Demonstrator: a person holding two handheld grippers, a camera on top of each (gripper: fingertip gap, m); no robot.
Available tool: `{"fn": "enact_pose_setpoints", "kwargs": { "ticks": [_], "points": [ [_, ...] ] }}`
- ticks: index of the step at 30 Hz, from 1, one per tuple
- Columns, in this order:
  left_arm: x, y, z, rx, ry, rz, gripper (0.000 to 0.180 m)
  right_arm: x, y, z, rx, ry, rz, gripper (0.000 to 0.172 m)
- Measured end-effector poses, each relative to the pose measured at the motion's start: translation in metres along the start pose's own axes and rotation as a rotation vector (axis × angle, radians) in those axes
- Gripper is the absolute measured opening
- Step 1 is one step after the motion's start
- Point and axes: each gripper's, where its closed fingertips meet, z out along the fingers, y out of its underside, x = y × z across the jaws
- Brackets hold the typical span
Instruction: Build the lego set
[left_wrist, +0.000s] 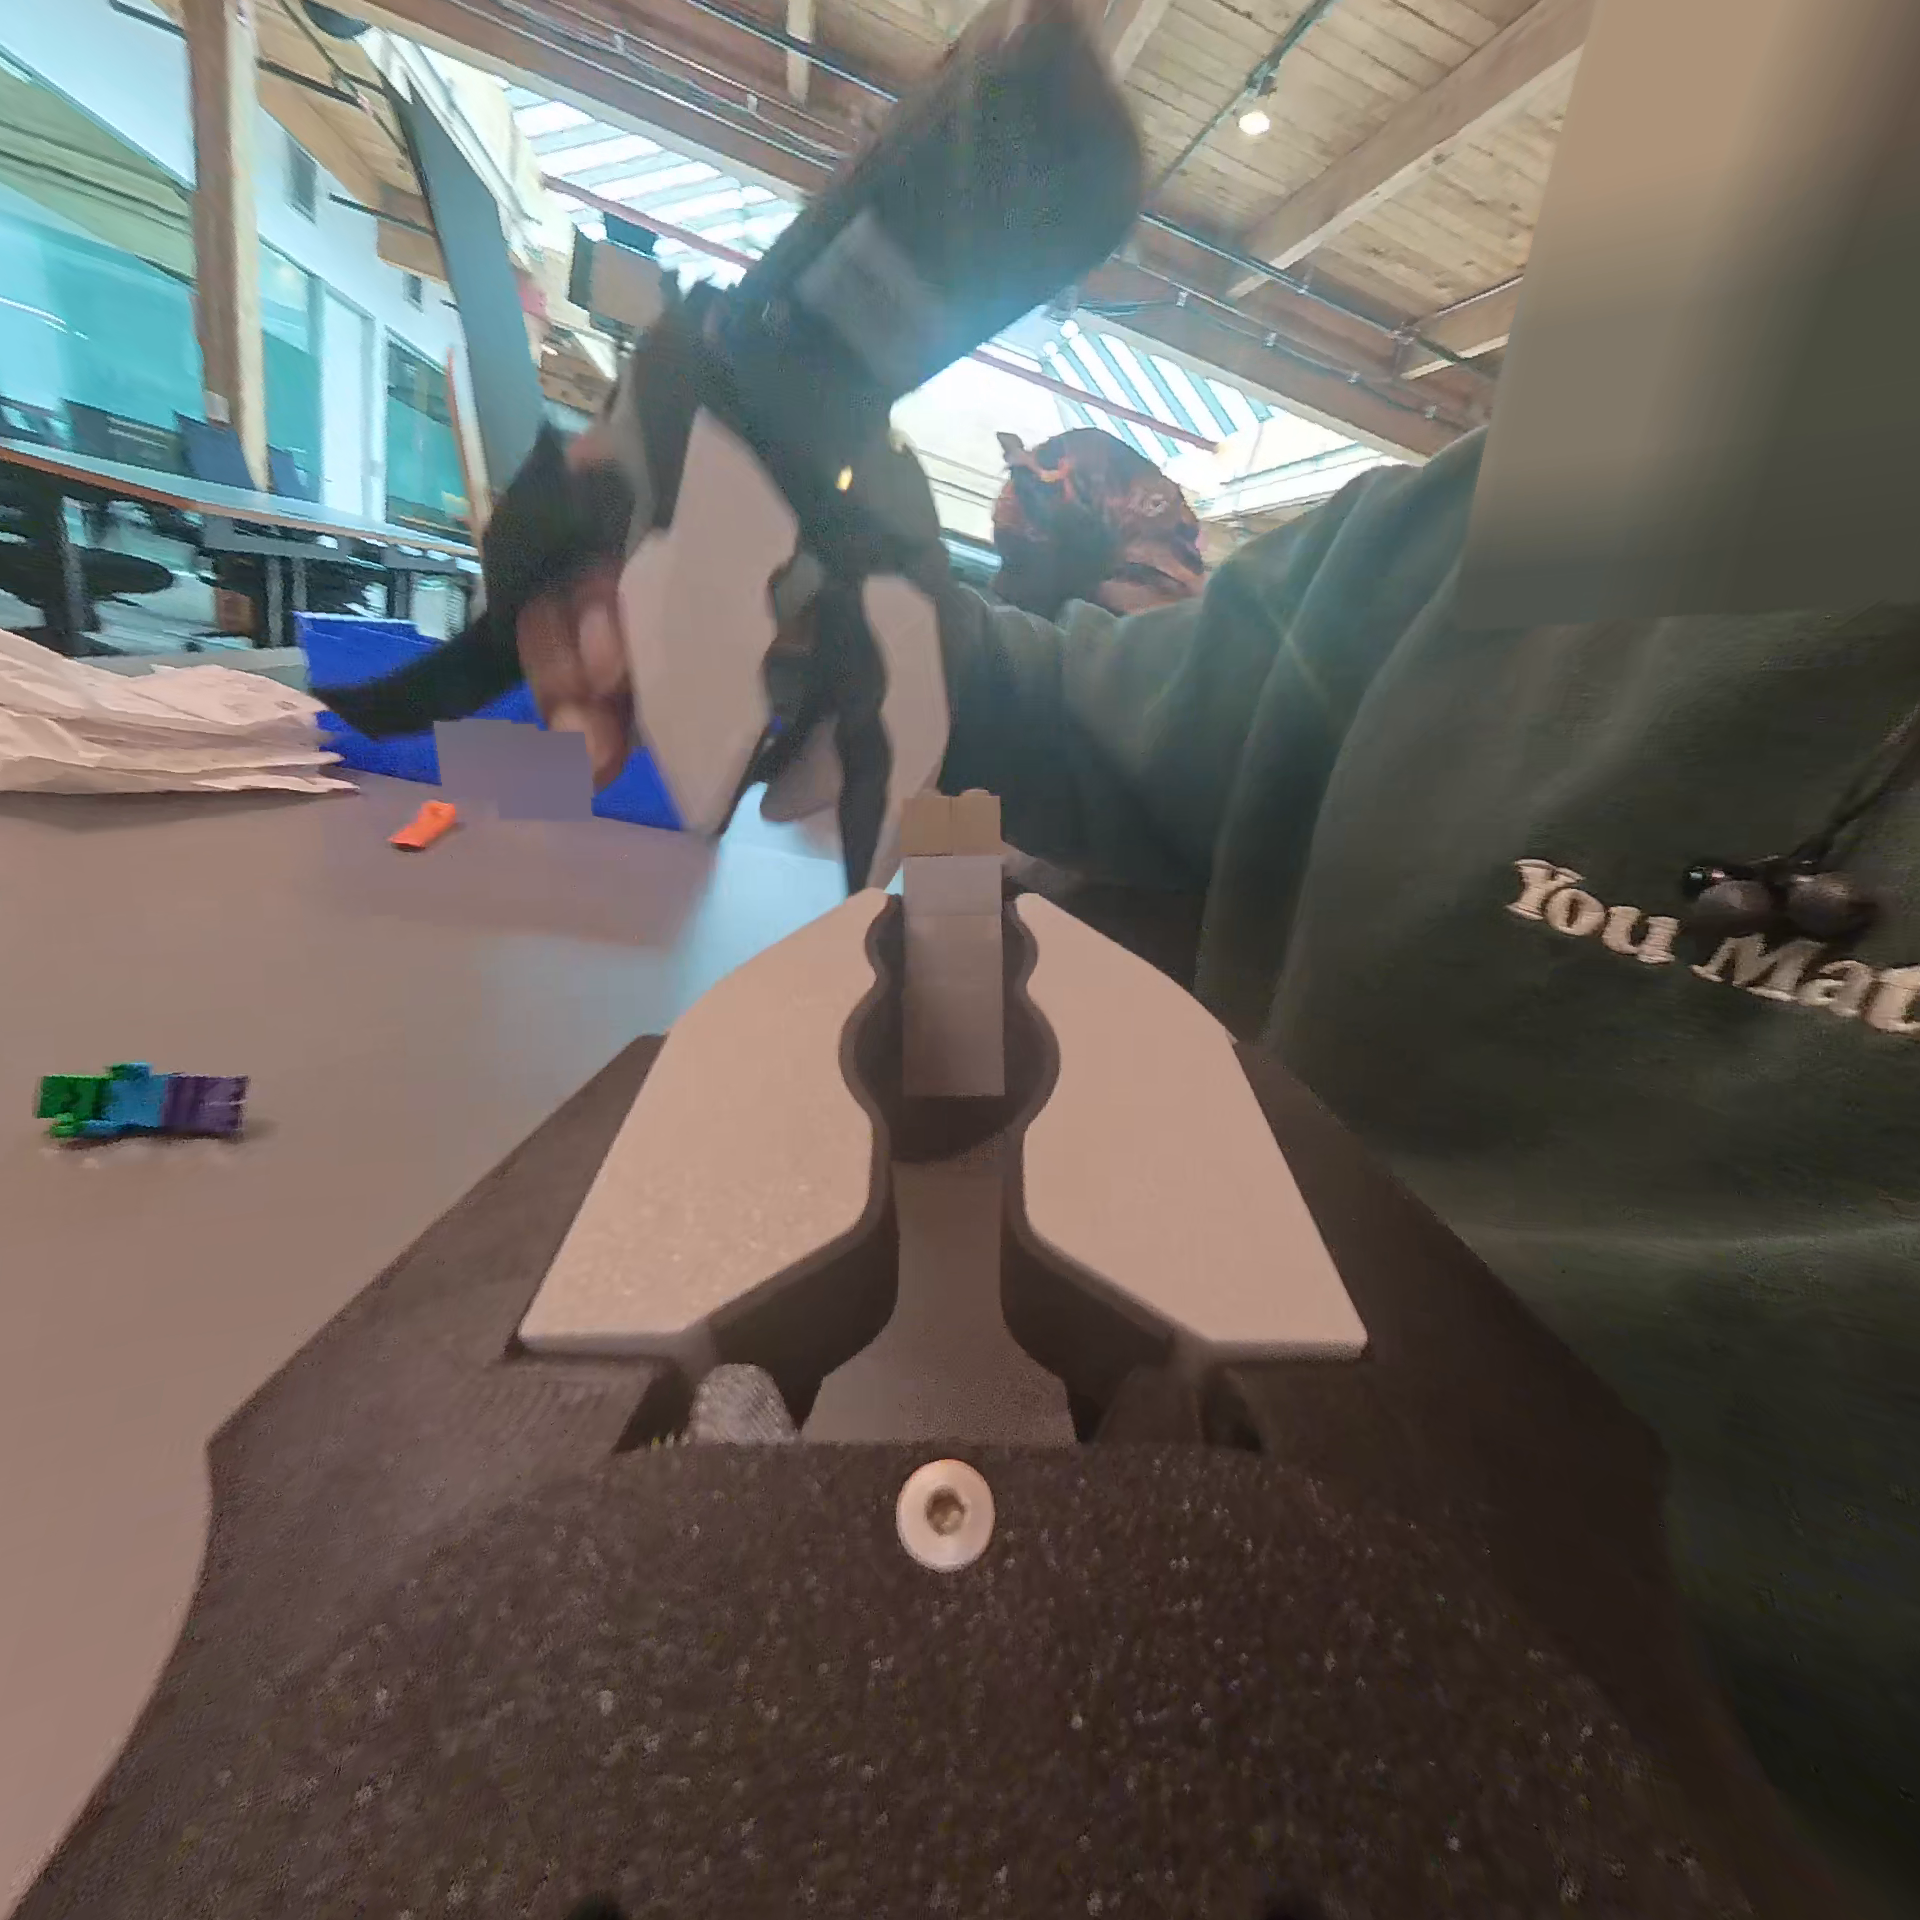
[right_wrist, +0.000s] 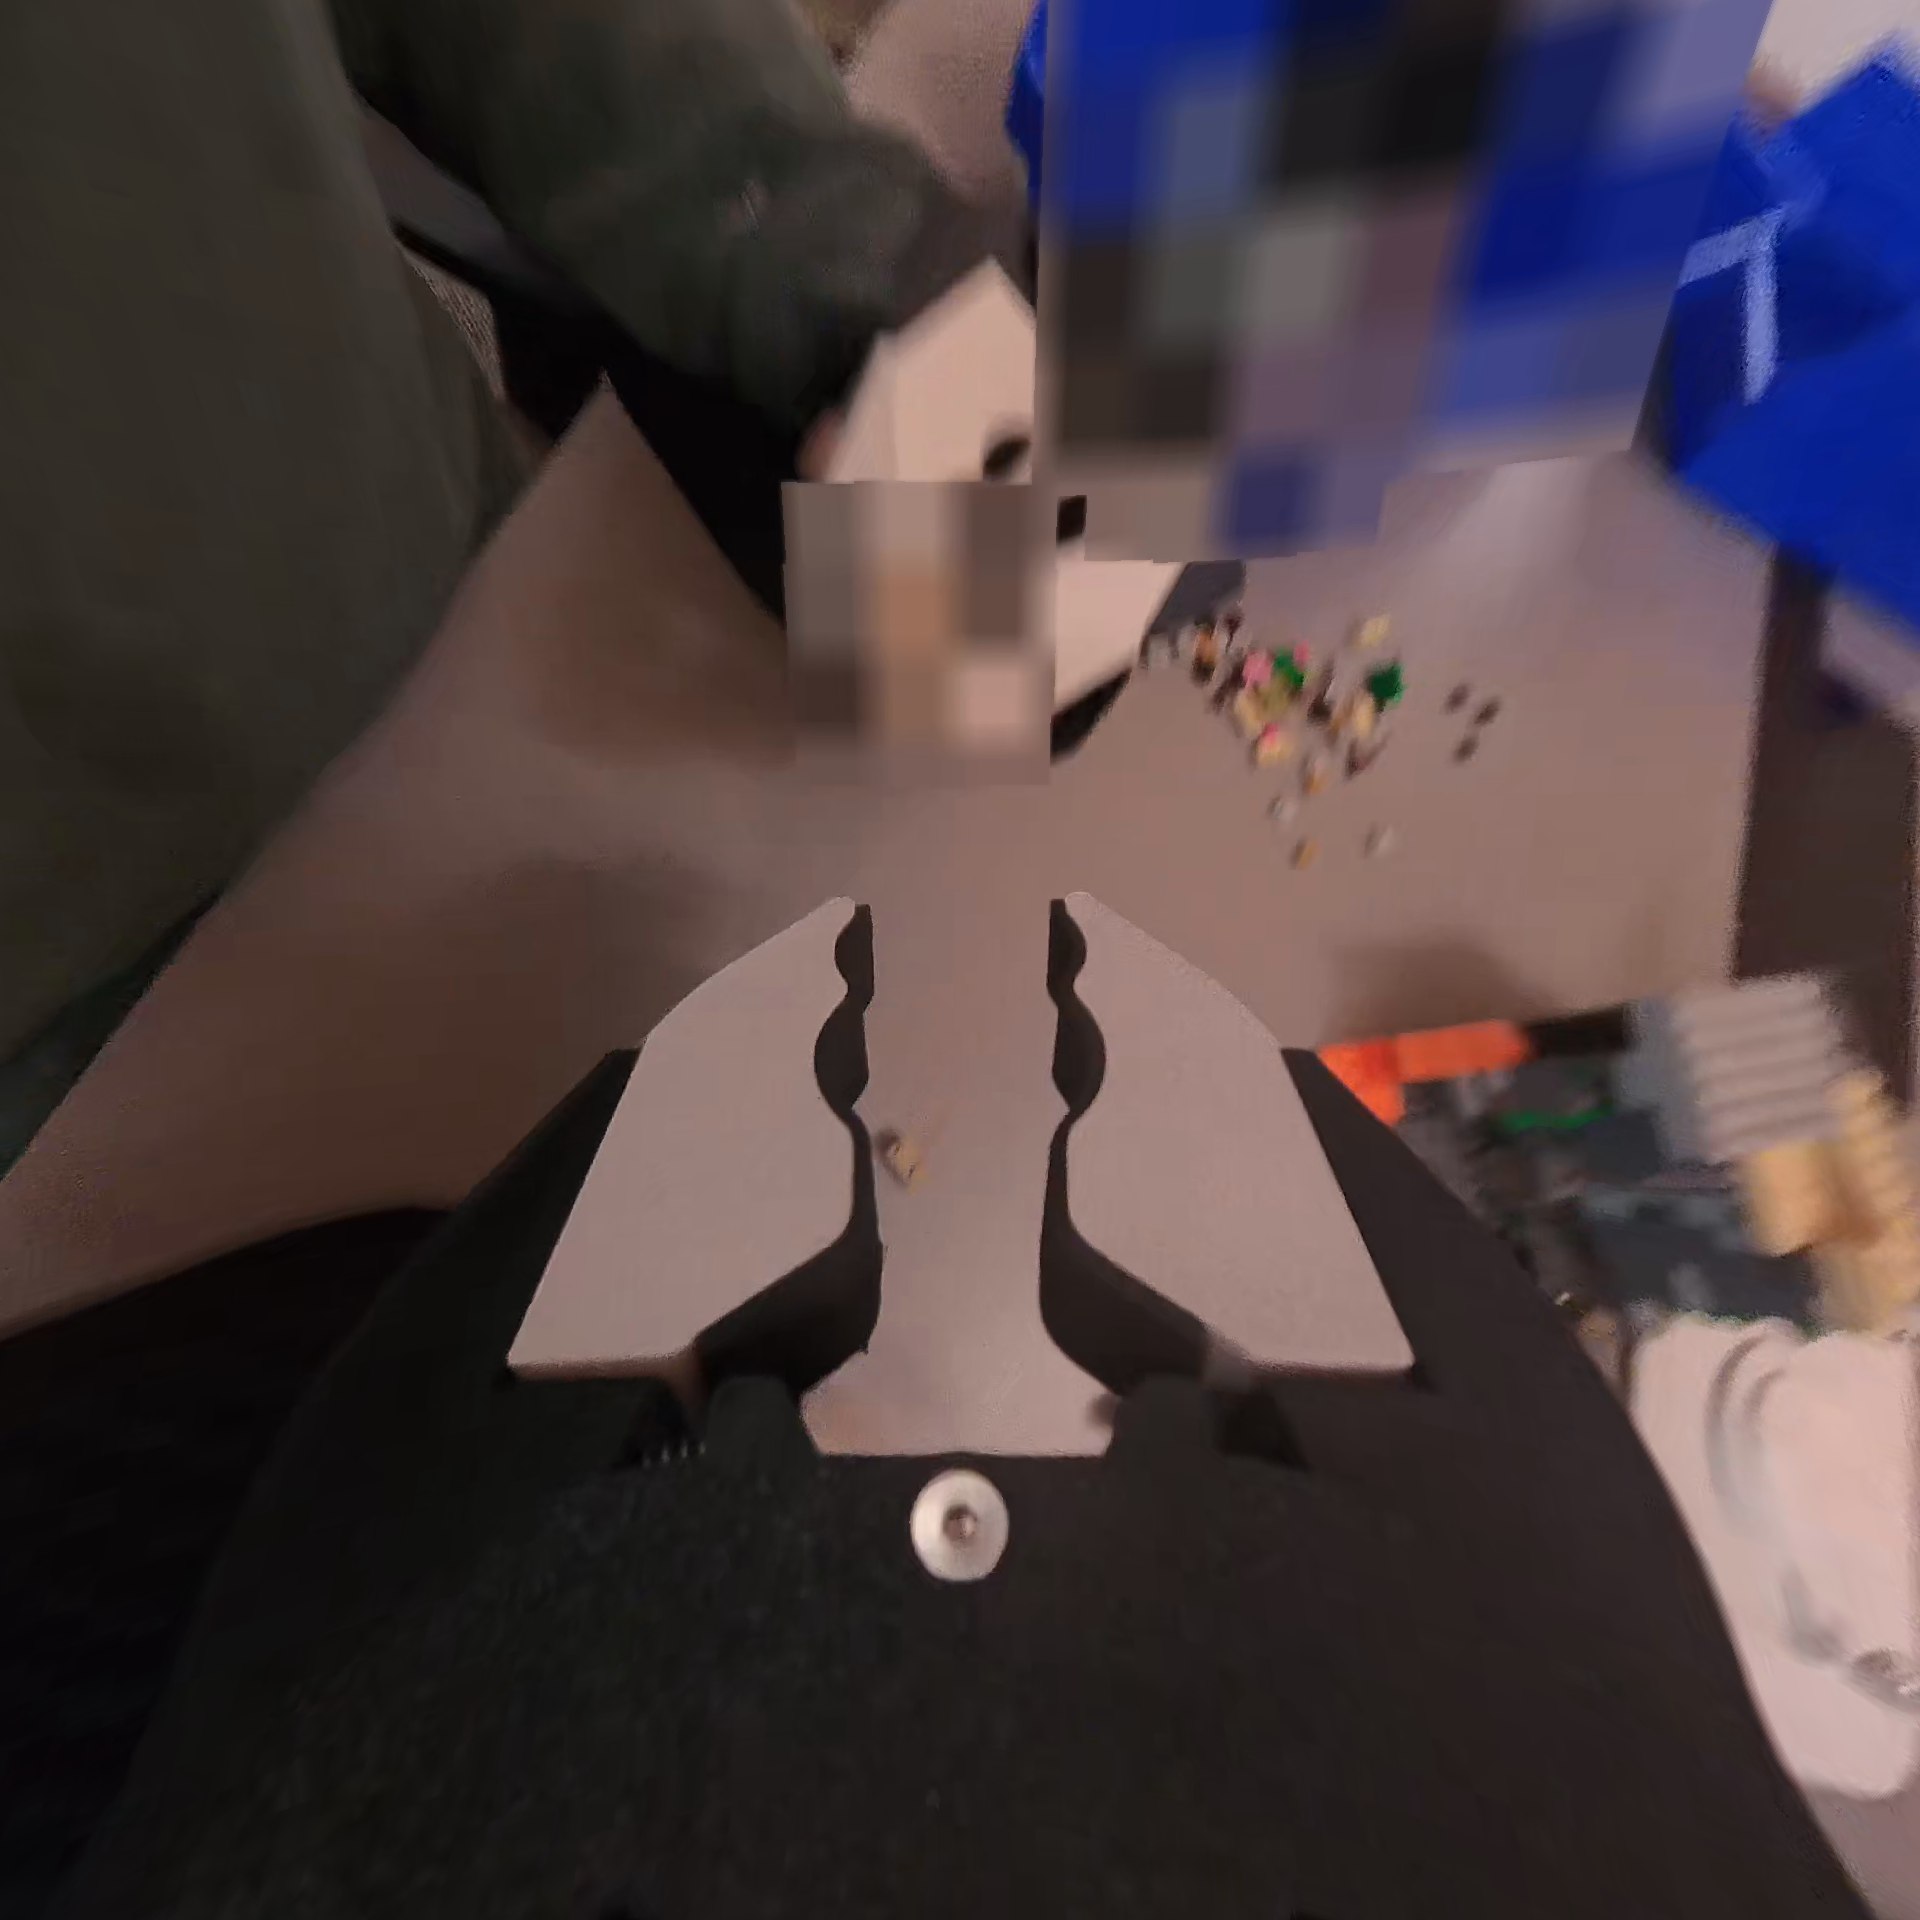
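Left gripper (left_wrist: 954, 904) is clamped on a grey brick stack (left_wrist: 953, 977), tan bricks (left_wrist: 953, 826) on top. Right gripper (right_wrist: 961, 914) hangs above the table (right_wrist: 623, 831), jaws apart, nothing between them. Beyond lies a scatter of small pieces (right_wrist: 1309, 696). Best practice: keep that clamp steady and level.

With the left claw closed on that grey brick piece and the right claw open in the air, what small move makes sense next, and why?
Probably bring the open right claw toward the grey brick piece. The left claw clamps that piece with its tan end sticking out free, while the right claw holds nothing above the grey table.
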Motion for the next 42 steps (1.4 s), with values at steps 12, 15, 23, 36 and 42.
{"fn": "enact_pose_setpoints", "kwargs": {
  "ticks": [12,15,23,36,42],
  "points": [
    [0.022,0.010,0.006,-0.050,0.168,-0.082,0.017,-0.032,-0.051,0.012,-0.003,-0.097,-0.266,0.018],
    [0.011,0.002,0.005,-0.005,0.078,-0.056,0.033,-0.023,-0.047,0.009,-0.005,-0.069,-0.174,0.017],
    [-0.053,0.019,-0.011,-0.288,-0.486,0.411,0.033,0.011,0.003,0.010,-0.099,0.005,0.365,0.017],
    [-0.068,0.040,-0.013,-0.421,-0.545,0.367,0.018,0.014,0.021,0.034,-0.143,0.008,0.474,0.017],
    [-0.065,0.042,-0.016,-0.428,-0.510,0.336,0.017,0.012,0.043,0.015,-0.197,-0.016,0.226,0.018]
  ]
}}
